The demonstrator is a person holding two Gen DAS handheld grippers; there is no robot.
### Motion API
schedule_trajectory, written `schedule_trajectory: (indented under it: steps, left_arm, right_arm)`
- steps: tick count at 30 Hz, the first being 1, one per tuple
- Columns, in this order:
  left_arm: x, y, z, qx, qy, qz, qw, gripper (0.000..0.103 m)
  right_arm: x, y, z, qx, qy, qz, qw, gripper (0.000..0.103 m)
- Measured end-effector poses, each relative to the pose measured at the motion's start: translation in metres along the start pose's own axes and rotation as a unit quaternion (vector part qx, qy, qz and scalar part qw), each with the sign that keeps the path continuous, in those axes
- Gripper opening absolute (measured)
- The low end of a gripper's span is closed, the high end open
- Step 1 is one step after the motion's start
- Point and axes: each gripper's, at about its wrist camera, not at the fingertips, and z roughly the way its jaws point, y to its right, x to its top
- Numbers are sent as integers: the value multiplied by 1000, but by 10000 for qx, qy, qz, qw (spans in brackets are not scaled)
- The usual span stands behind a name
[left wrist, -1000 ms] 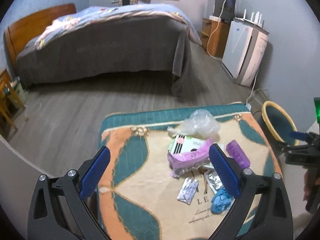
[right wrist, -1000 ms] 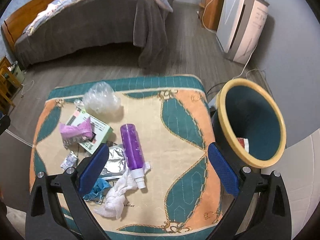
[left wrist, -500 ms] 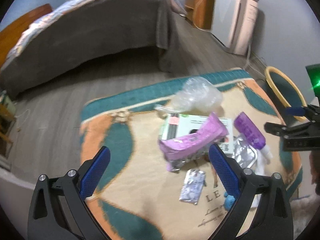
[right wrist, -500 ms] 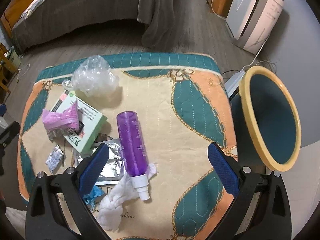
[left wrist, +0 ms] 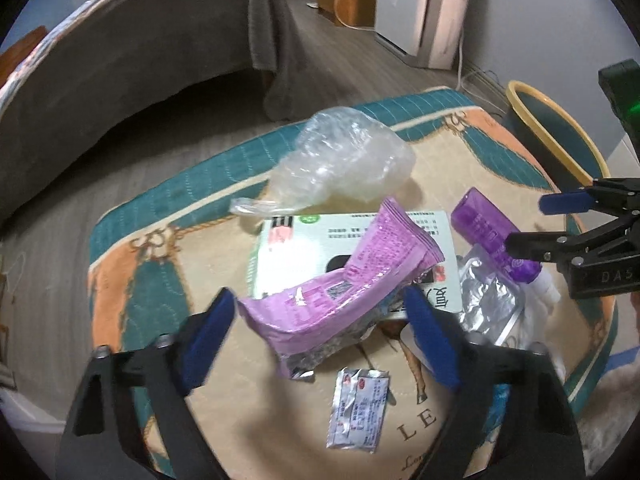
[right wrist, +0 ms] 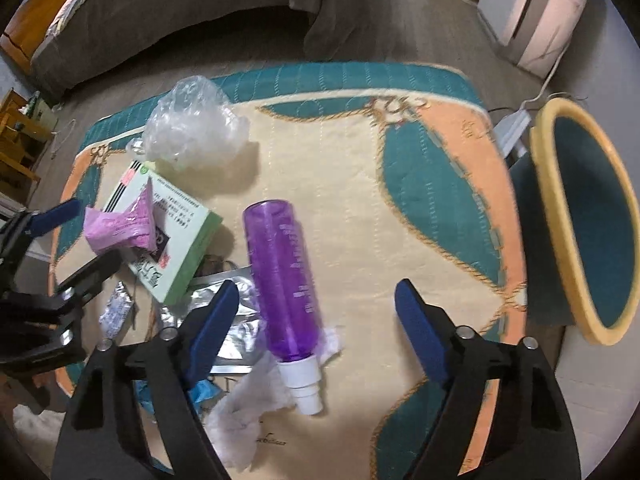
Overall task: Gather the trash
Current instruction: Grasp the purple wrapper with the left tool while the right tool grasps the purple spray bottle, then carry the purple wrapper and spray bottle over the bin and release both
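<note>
Trash lies on a patterned cushion [left wrist: 140, 264] [right wrist: 420, 208]. My left gripper [left wrist: 320, 332] hangs low over a pink wrapper [left wrist: 340, 284] that rests on a white-green box [left wrist: 320, 240]; its jaws are closing with the wrapper between them, pads clear of it. My right gripper [right wrist: 316, 312] straddles a purple bottle [right wrist: 280, 276] lying on white tissue [right wrist: 248, 416]; its jaws are closing too, not touching the bottle. A crumpled clear bag [left wrist: 340, 160] [right wrist: 192, 128] lies further back. A small foil sachet [left wrist: 358, 412] and a silver pouch [left wrist: 484, 308] lie near the front.
A teal bin with a yellow rim [right wrist: 584, 216] [left wrist: 556, 136] stands just right of the cushion. Beyond it are a grey-covered bed [left wrist: 140, 52], wooden floor, a white appliance [right wrist: 532, 12] and a cable. A blue scrap [right wrist: 200, 392] lies under my right gripper.
Both grippers have dropped closer to the cushion and their jaws have narrowed. The left one moved in over the pink wrapper, the right one over the purple bottle.
</note>
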Motion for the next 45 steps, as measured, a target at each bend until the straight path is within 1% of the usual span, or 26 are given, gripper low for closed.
schedule_trajectory:
  steps: [1, 3, 6, 8, 9, 10, 11, 12, 13, 16, 19, 24, 27, 35, 41, 45]
  left_arm:
    - [0, 1, 2, 11, -25, 28, 10000, 79]
    - [0, -1, 3, 6, -19, 23, 10000, 72]
    - [0, -4, 4, -124, -37, -50, 9999, 62]
    - [0, -2, 5, -110, -68, 44, 9999, 58]
    - [-1, 0, 5, -73, -87, 115, 9999, 54]
    - [-1, 1, 5, -75, -95, 149, 9998, 48]
    - [-2, 1, 5, -86, -102, 180, 9997, 48]
    - [-1, 3, 4, -98, -94, 199, 9997, 44]
    - [-1, 3, 1, -133, -66, 234, 9996, 41]
    - [0, 9, -6, -208, 5, 357, 9991, 38]
    - [1, 15, -12, -168, 105, 482, 9986, 37]
    - [4, 19, -21, -163, 267, 488, 9983, 37]
    - [10, 17, -28, -173, 376, 373, 9984, 37]
    - [25, 9, -45, -194, 636, 6, 9978, 37]
    - [38, 8, -70, -212, 958, -194, 9950, 37]
    - [48, 15, -83, -269, 1172, -200, 9925, 37]
  right_arm:
    - [0, -3, 3, 2, -46, -79, 10000, 73]
    - [-2, -7, 11, -49, -164, -228, 9996, 68]
    - [-2, -11, 17, -70, -250, -278, 9993, 60]
    - [-1, -13, 17, -56, -247, -269, 9993, 55]
    - [-1, -14, 18, -50, -249, -276, 9993, 52]
    - [-1, -15, 18, -45, -267, -291, 9992, 45]
    - [-1, -16, 19, -32, -289, -310, 9991, 39]
    - [-1, -17, 20, -1, -302, -333, 9990, 34]
    - [-2, -19, 20, -20, -307, -371, 9988, 33]
    - [-2, -26, 20, -83, -283, -440, 9986, 33]
    - [-1, -26, 14, -110, -188, -360, 9991, 33]
    - [0, -18, -1, -74, -17, -248, 9997, 33]
    - [2, -9, -13, -48, 91, -146, 9998, 33]
    - [20, 9, -58, -44, 608, -34, 9981, 33]
    - [26, 3, -98, -53, 1073, -203, 9940, 33]
    - [30, 2, -131, 6, 1418, -321, 9894, 33]
